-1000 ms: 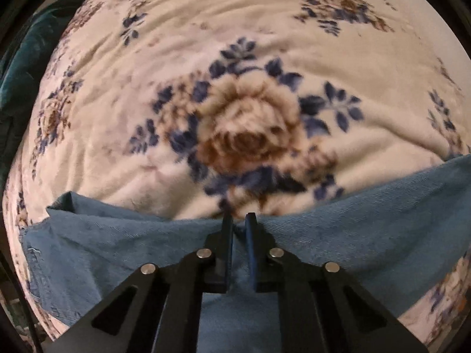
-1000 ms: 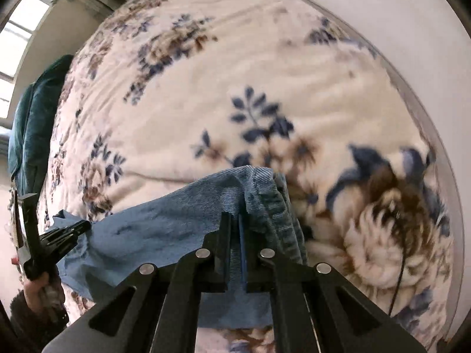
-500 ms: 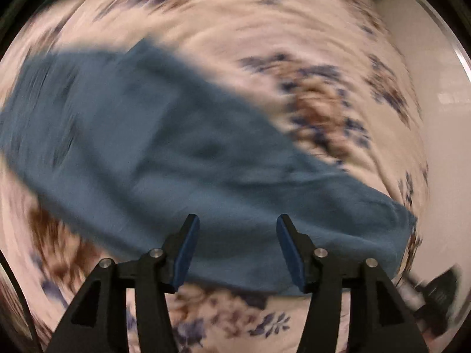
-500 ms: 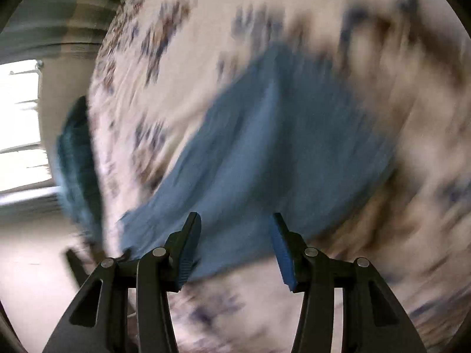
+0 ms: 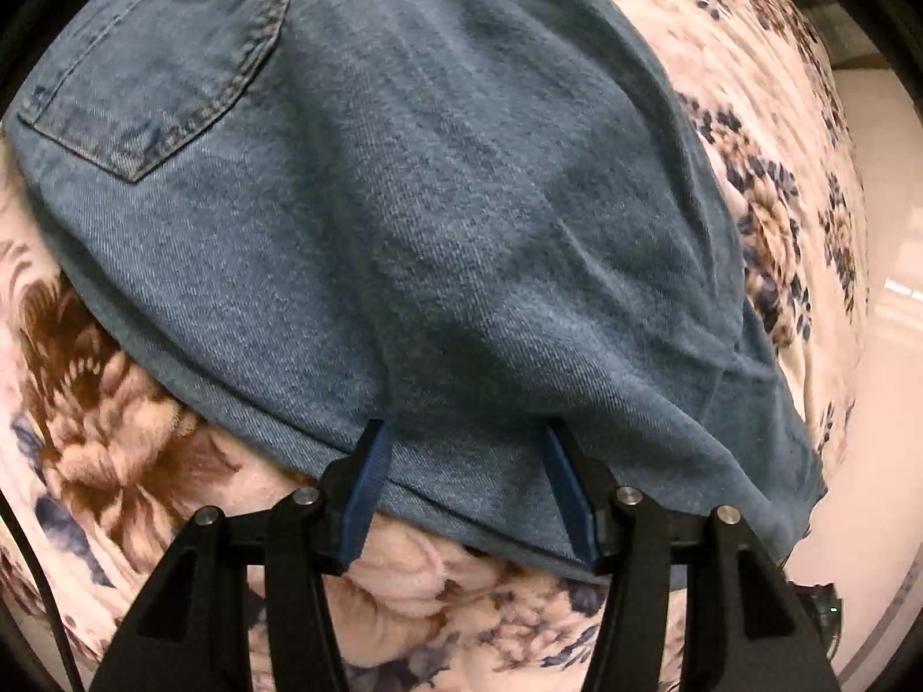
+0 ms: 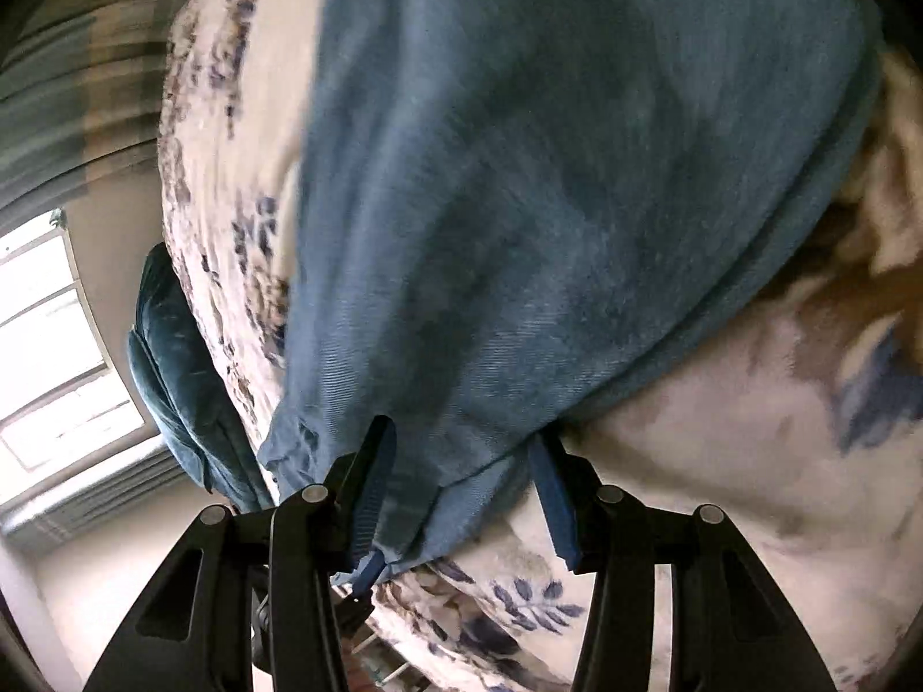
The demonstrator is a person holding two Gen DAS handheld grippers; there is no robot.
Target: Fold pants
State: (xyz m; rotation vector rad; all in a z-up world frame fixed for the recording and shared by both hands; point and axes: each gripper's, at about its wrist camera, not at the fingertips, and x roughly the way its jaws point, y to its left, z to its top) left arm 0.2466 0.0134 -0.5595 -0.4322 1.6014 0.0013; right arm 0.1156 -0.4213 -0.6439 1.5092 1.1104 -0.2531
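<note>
We are holding the left gripper just over the near edge of the blue denim jeans; its blue-padded jaws are standing apart, with the folded edge of the denim lying in the gap between them but neither pad pressing on it. The jeans are lying spread over a cream floral blanket, filling most of the left wrist view; a stitched back pocket is showing at the upper left of the cloth. We are holding the right gripper over another edge of the same jeans; its jaws are likewise standing apart, a corner of denim is lying in the gap, and the left finger is sitting close against it, though we cannot tell whether it is touching. The blanket is lying bare to the right of that corner; a teal cushion is sitting beyond the blanket's far edge, near a bright window; this view is blurred.
</note>
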